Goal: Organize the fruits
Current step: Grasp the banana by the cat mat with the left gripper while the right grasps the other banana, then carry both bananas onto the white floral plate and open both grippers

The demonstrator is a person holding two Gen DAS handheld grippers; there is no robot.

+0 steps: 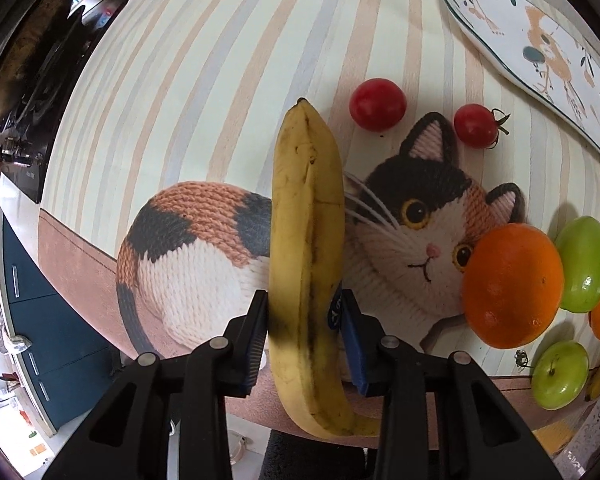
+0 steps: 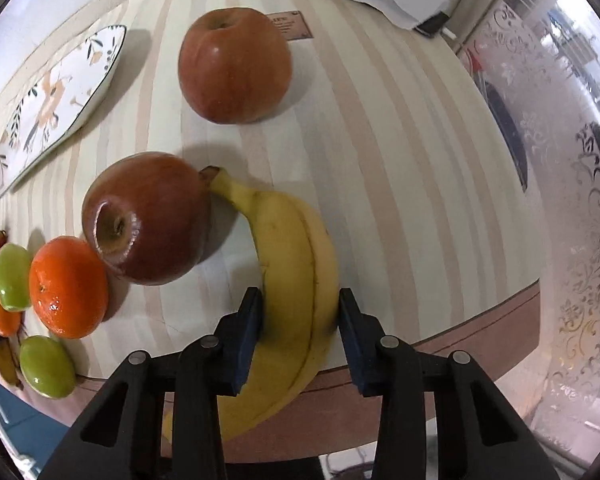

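A long yellow banana with dark bruise lines (image 1: pixel 306 264) was held between the two black fingers of the left gripper (image 1: pixel 305 328), whose pads pressed on both of its sides. Its blunt tip pointed away from the camera, over a striped beige tablecloth with a knitted calico cat picture (image 1: pixel 416 240). Two small red cherry tomatoes (image 1: pixel 377 105) lay beyond the tip, near an oblong white ceramic plate with leaf and flower drawings (image 1: pixel 548 52). At the right side a round orange (image 1: pixel 512 290) lay touching a green oval fruit (image 1: pixel 586 264).

In the right wrist view a second curved yellow banana (image 2: pixel 296 264) lay between the fingers of the right gripper (image 2: pixel 300 320). The left pad touched it, and the right pad seemed to touch it too, but a firm grip could not be confirmed. Its brown stem end rested against a dark red apple lying on its side (image 2: pixel 148 220). Another red apple standing upright (image 2: pixel 234 66) was farther away on the cloth, well apart.
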